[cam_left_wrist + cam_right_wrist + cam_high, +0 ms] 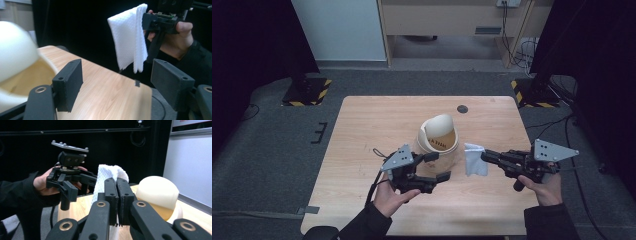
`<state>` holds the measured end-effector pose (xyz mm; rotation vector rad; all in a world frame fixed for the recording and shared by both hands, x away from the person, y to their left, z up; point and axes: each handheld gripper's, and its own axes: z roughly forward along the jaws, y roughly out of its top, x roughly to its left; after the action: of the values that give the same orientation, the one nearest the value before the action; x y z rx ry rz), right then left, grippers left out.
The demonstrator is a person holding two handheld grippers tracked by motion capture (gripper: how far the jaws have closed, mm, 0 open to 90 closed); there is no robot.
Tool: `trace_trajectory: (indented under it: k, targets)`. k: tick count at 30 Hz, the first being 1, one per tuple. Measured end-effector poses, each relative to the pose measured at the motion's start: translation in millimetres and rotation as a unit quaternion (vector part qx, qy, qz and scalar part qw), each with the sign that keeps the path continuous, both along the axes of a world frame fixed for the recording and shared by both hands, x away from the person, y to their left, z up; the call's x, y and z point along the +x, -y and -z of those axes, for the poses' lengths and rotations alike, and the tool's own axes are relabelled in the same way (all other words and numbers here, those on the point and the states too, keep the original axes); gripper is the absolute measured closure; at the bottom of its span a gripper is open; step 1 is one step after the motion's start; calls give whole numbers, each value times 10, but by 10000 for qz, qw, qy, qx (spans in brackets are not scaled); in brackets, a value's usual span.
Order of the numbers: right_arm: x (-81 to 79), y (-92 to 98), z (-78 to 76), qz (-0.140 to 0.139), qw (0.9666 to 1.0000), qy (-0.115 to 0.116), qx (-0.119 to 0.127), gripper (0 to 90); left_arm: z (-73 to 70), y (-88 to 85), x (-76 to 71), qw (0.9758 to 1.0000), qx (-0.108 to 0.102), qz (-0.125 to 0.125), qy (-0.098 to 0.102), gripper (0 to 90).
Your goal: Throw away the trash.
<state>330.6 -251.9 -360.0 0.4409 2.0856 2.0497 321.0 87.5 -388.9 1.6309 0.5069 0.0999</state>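
Your right gripper is clamped on the folded paper towel; it's light and limp, so grip its edge firmly. Your left gripper stands released beside the swing-lid bin.

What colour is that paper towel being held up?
White, with a fine embossed texture; the paper towel shows best in the left gripper view.

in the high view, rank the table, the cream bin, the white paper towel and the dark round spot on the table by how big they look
1. table
2. cream bin
3. white paper towel, clearly smaller than the bin, though it hangs folded from the right claw, so part may be hidden
4. dark round spot
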Motion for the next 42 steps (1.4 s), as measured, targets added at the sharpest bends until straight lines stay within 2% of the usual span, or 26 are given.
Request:
trace_trajectory:
  k: [1, 2, 5, 8, 20, 24, 28, 29, 30, 31, 33, 34, 36, 37, 39, 42]
  targets:
    - [-1, -1, 1, -24, 10000, 0, 5, 880, -8, 84, 22, 10000, -7, 80, 1, 240]
    - [-1, 0, 1, -52, 10000, 8, 3, 880, -8, 84, 22, 10000, -7, 80, 1, 234]
    - [-2, 1, 1, -89, 10000, 6, 3, 880, 0, 233, 90, 9998, -60, 204, -23, 206]
    - [-1, -3, 6, -105, 9999, -8, -3, 880, 8, 292, 134, 9994, -135, 300, -62, 185]
    - [8, -64, 39, -257, 9996, -63, -33, 879, 2, 422, 219, 9980, -315, 542, 42, 146]
    - [19, -73, 61, -296, 9995, -110, -22, 880, 24, 493, 261, 9964, -470, 703, -26, 147]
    - [28, -77, 80, -303, 9994, -154, -34, 880, 31, 538, 264, 9948, -522, 868, -45, 177]
    - [31, -79, 85, -301, 9994, -158, -42, 879, 30, 548, 263, 9946, -547, 876, -42, 198]
    - [32, -80, 87, -305, 9994, -173, -41, 879, 22, 555, 259, 9947, -588, 844, -46, 276]
    - [32, -80, 87, -305, 9994, -173, -41, 879, 22, 555, 259, 9947, -588, 844, -46, 308]
    - [34, -80, 90, -285, 9994, -188, -64, 879, 8, 552, 250, 9946, -656, 797, -69, 336]
    - [39, -77, 100, -244, 9995, -211, -65, 879, -5, 535, 241, 9952, -634, 740, -77, 407]
    - [42, -75, 105, -220, 9995, -221, -72, 879, -19, 516, 232, 9955, -627, 713, -72, 427]
    - [54, -66, 121, -160, 9995, -250, -71, 878, -25, 507, 227, 9955, -629, 708, -73, 488]
    - [58, -64, 128, -145, 9995, -264, -64, 878, -40, 491, 213, 9954, -640, 713, -84, 510]
    - [72, -76, 152, -117, 9994, -311, -86, 877, -53, 481, 201, 9953, -632, 727, -114, 603]
